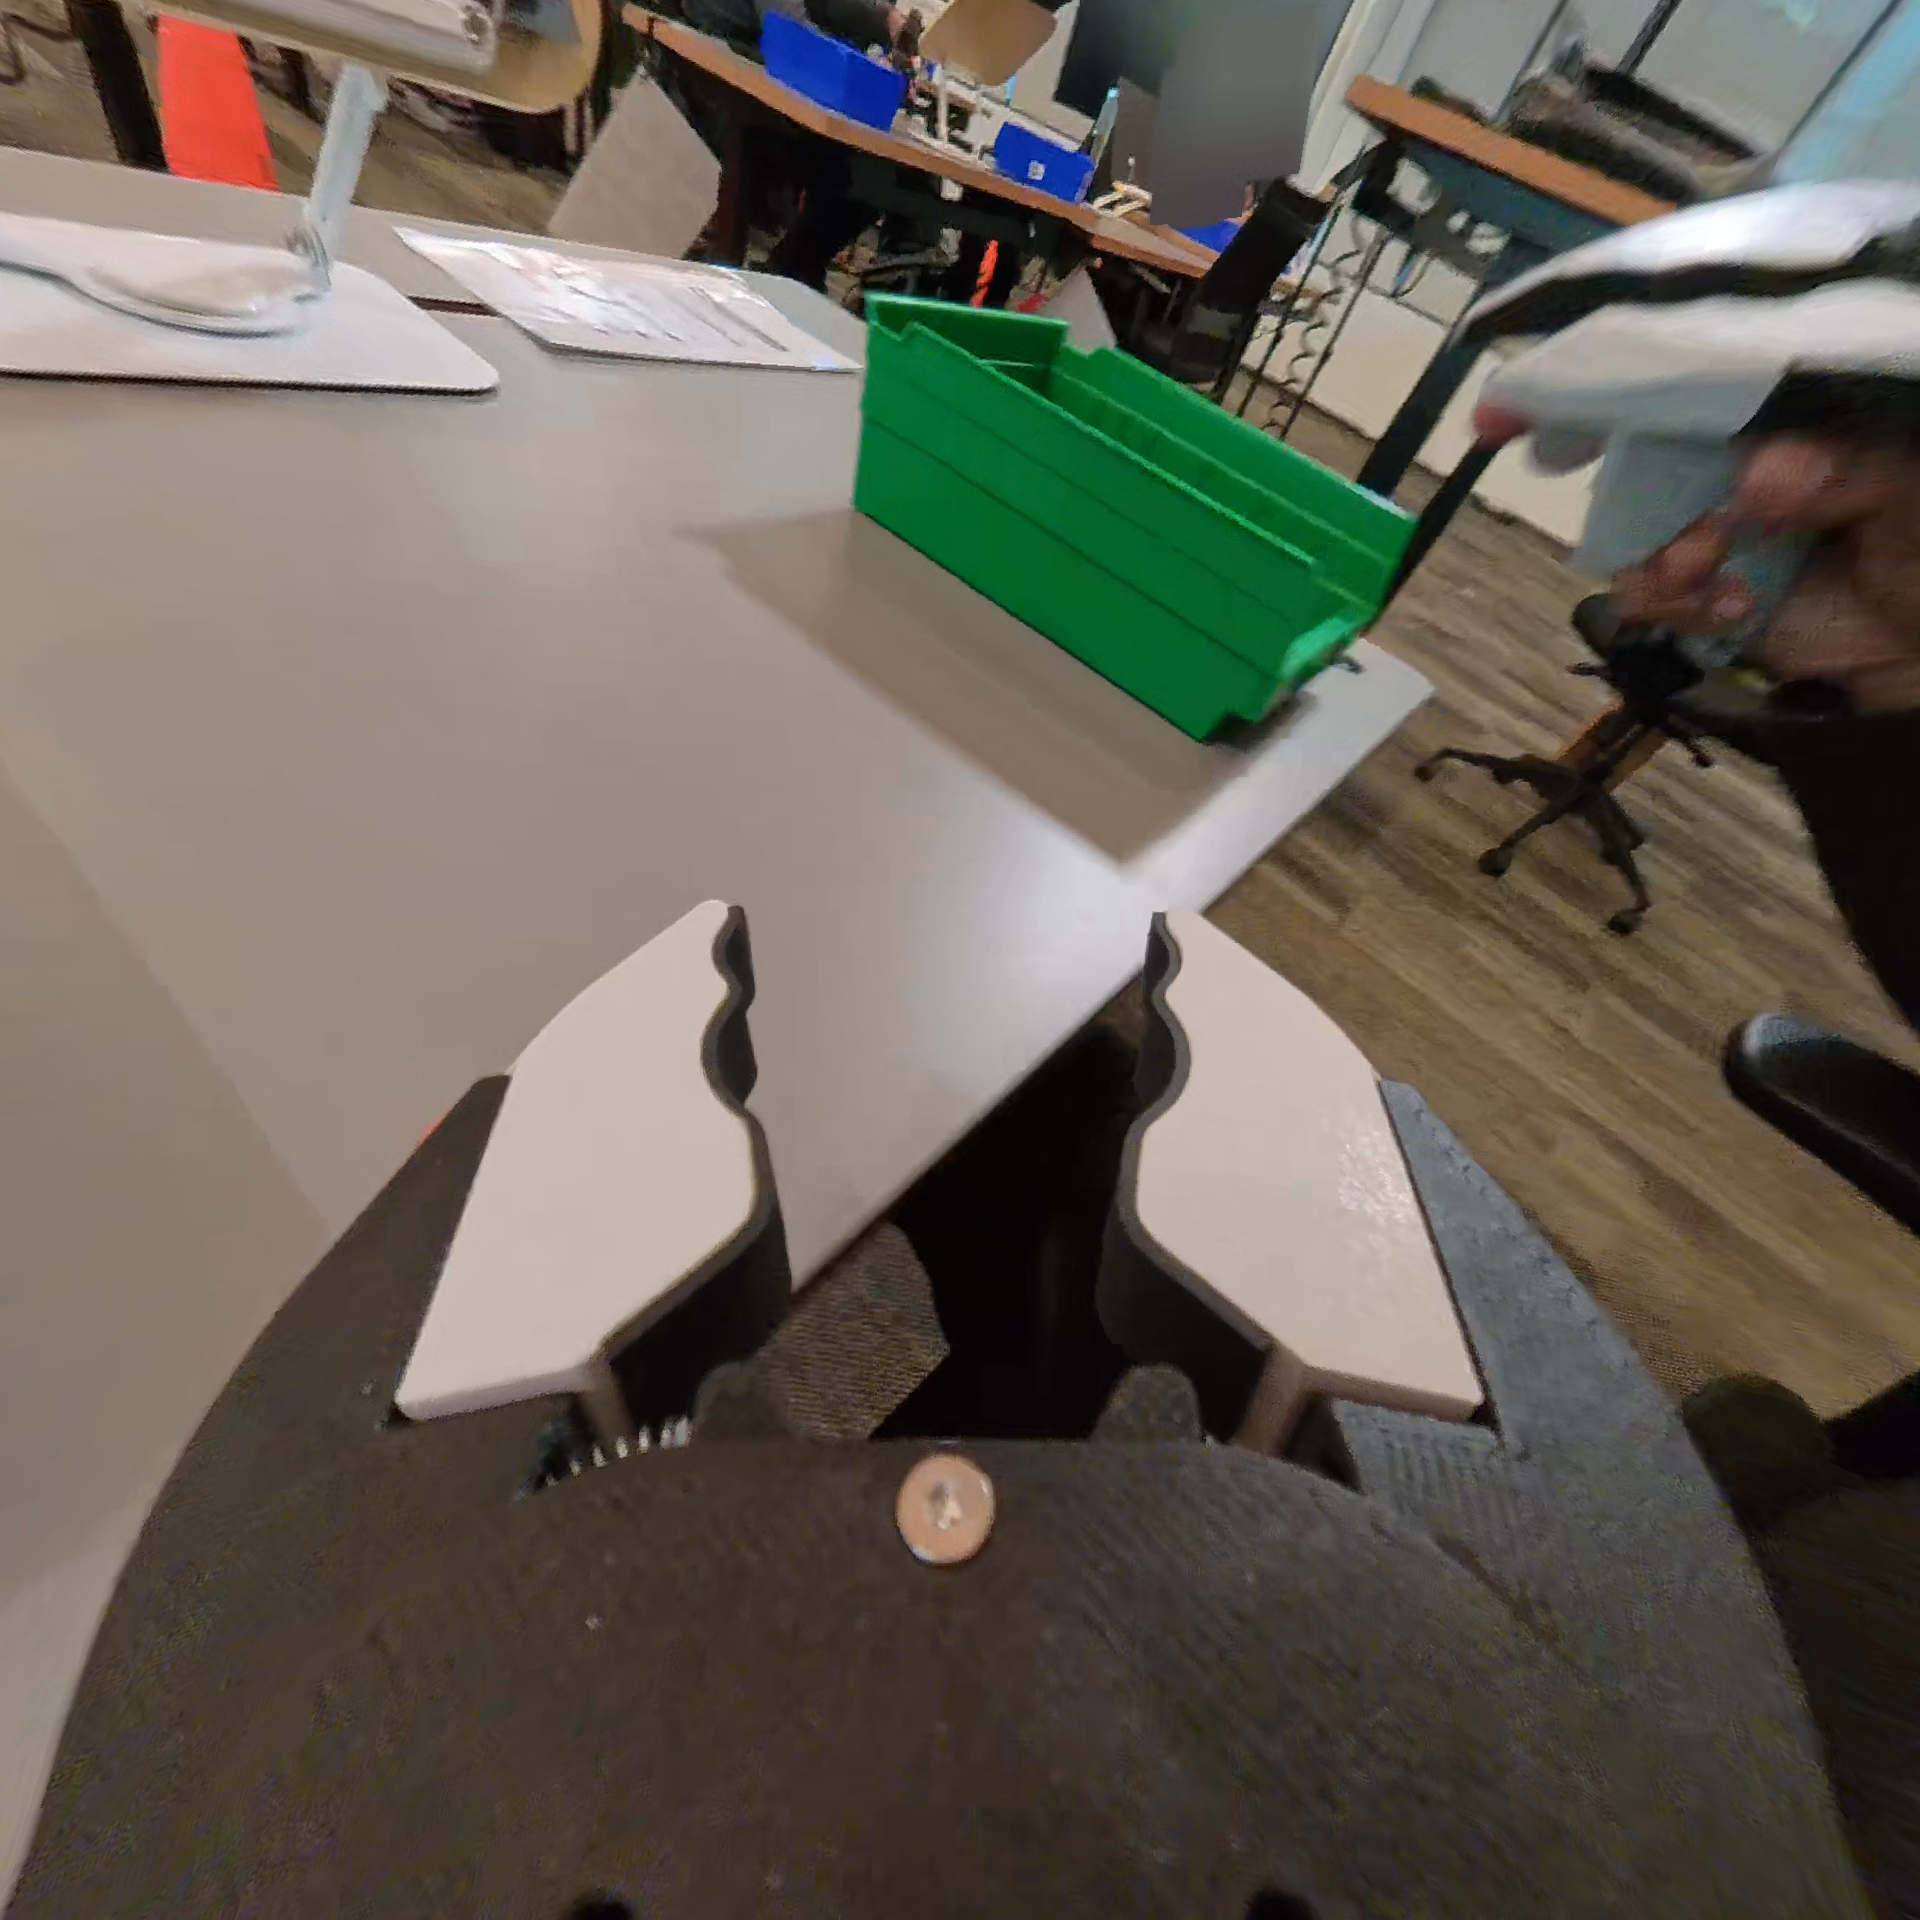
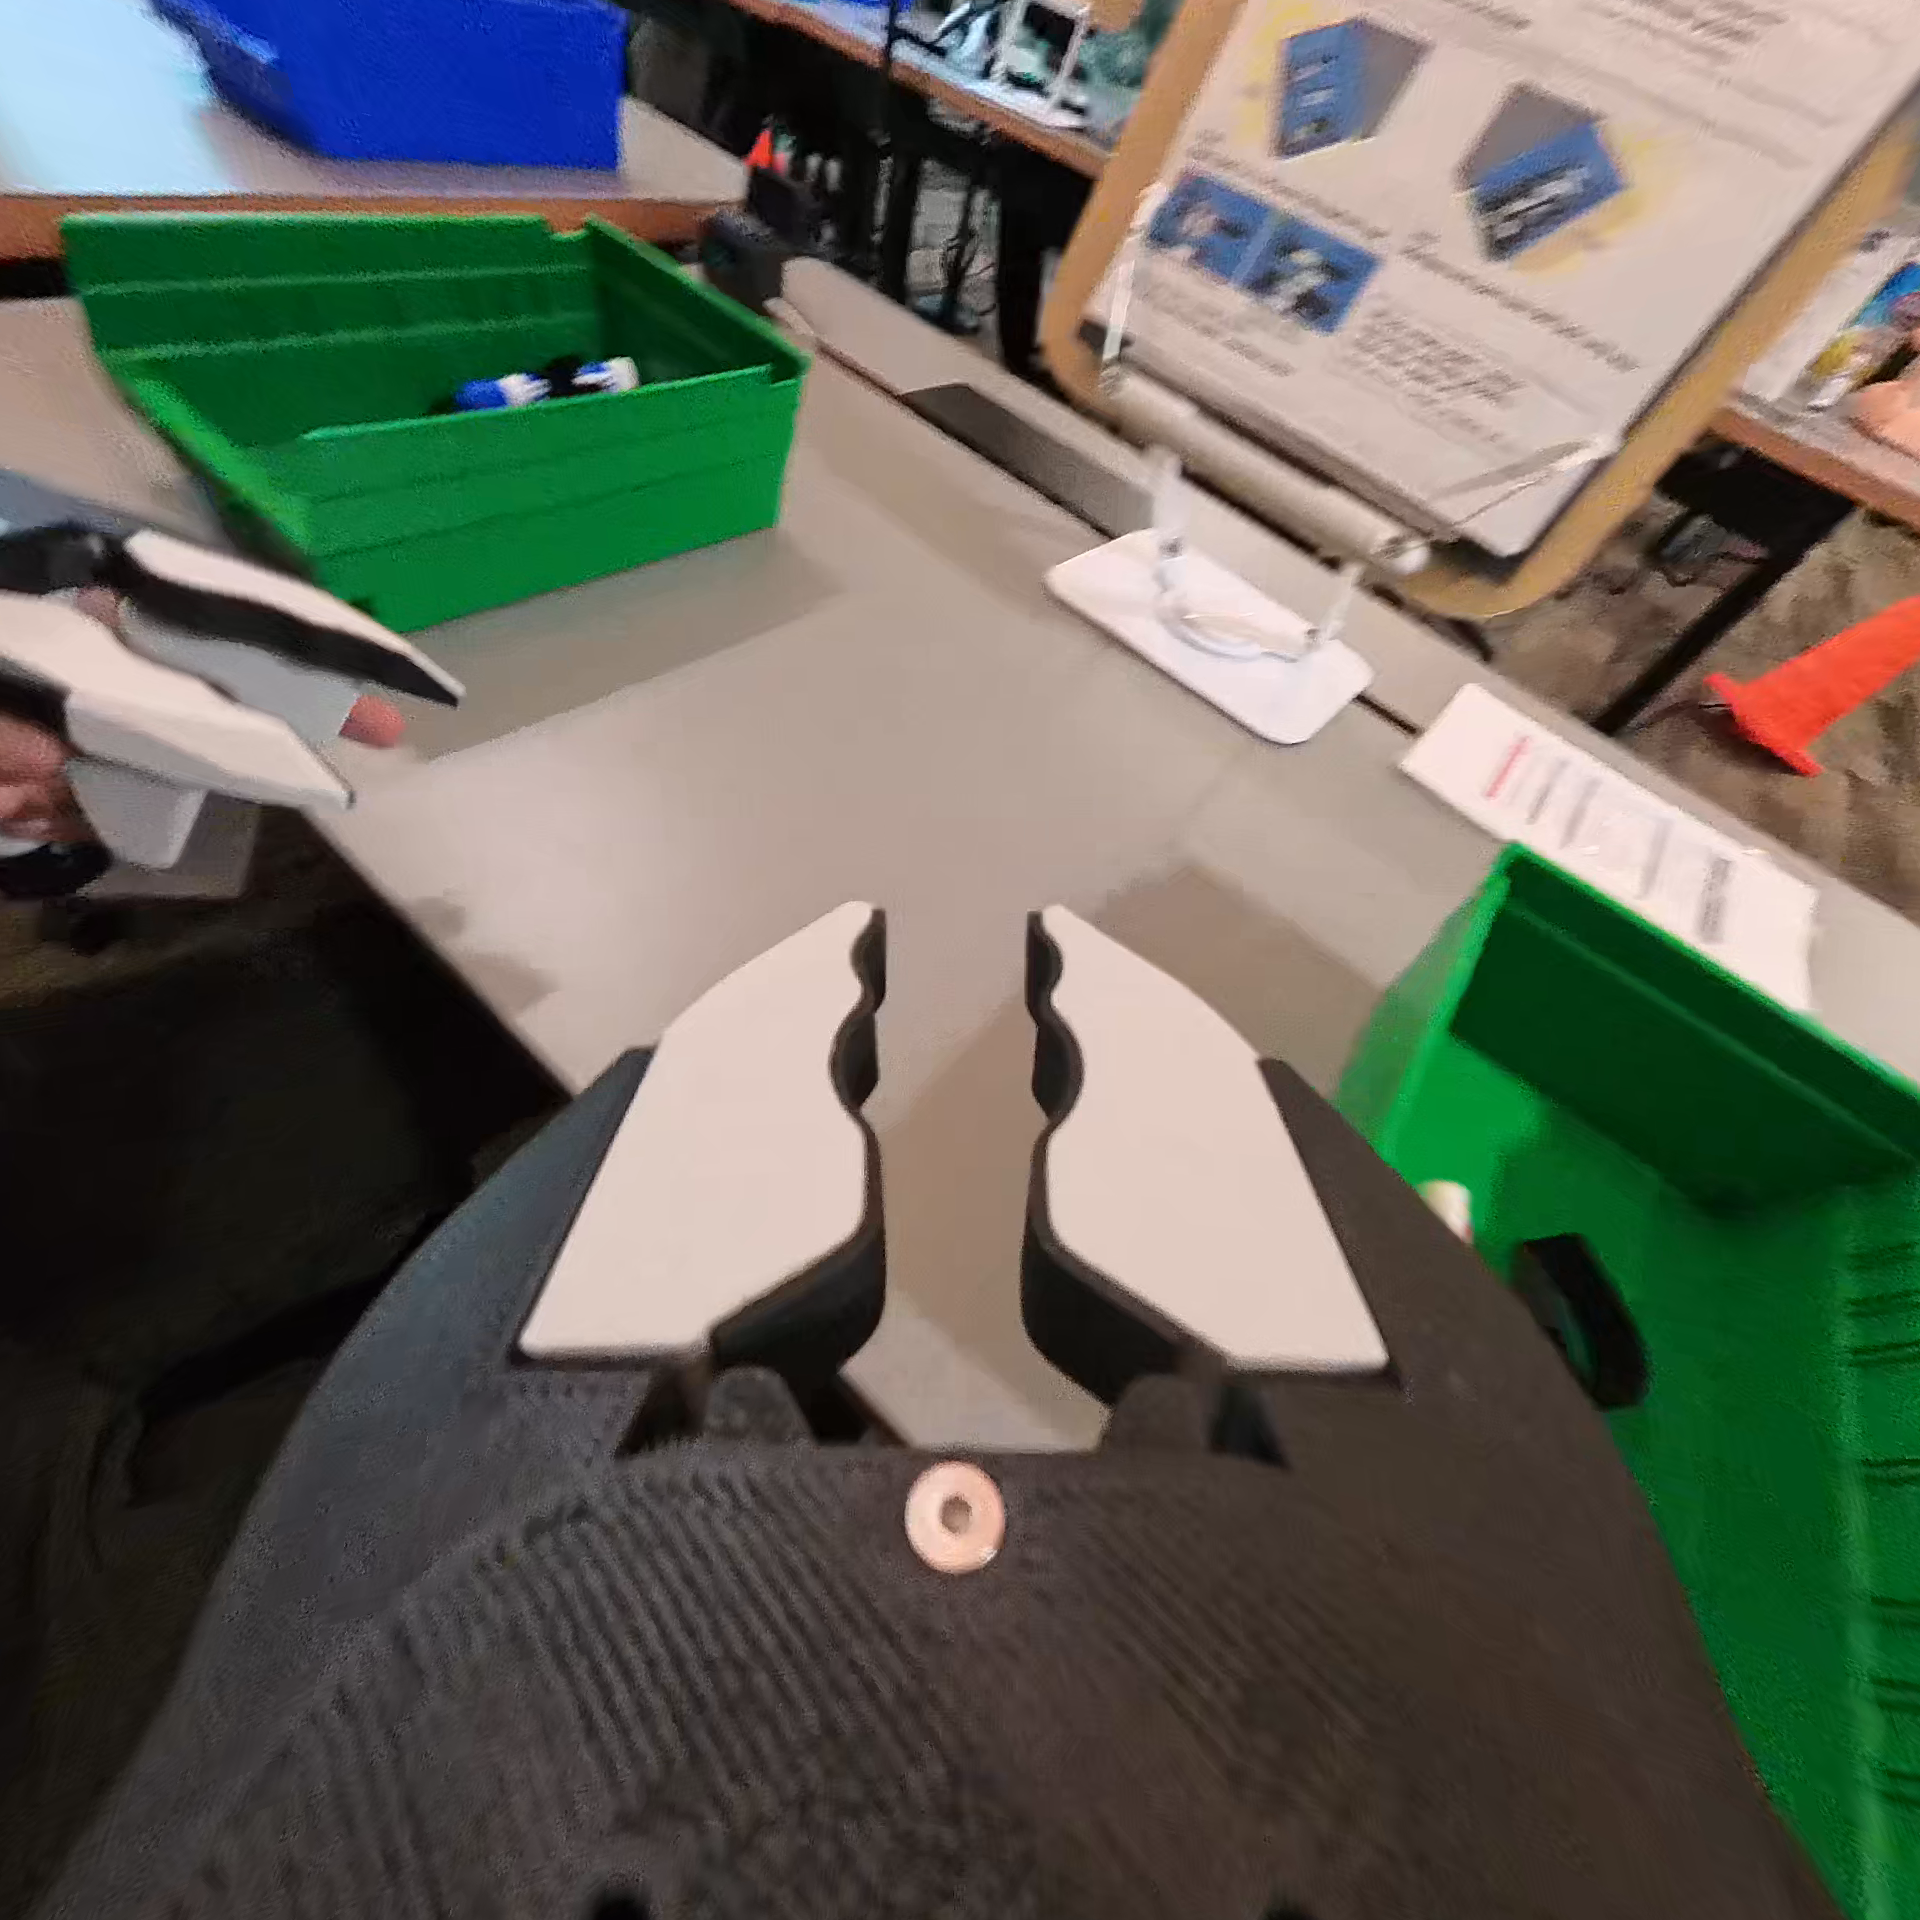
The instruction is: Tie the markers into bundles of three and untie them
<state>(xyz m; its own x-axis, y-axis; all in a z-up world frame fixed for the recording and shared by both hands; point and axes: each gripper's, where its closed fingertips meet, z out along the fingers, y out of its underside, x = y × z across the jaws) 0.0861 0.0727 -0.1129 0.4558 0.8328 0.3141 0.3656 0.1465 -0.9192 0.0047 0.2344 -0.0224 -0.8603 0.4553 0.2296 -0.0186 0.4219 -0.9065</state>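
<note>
My left gripper (image 1: pixel 945 920) is open and empty, held low over the near edge of the grey table (image 1: pixel 468 675). A green bin (image 1: pixel 1091 540) stands at the table's corner ahead of it. My right gripper (image 2: pixel 956 920) is open by a narrow gap and empty above the table (image 2: pixel 883 707). A green bin (image 2: pixel 1662 1299) stands close on its right. Another green bin (image 2: pixel 447 499) at the far left holds blue and white items (image 2: pixel 551 384). Each gripper shows in the other's view, blurred: the right one (image 1: pixel 1481 364) and the left one (image 2: pixel 400 743).
A poster board (image 2: pixel 1455 239) leans on a clear stand with a white base (image 2: pixel 1216 644). A paper sheet (image 2: pixel 1600 831) lies on the table. An orange cone (image 2: pixel 1829 686) and an office chair (image 1: pixel 1590 769) stand on the floor. Blue bins (image 1: pixel 831 68) sit on far tables.
</note>
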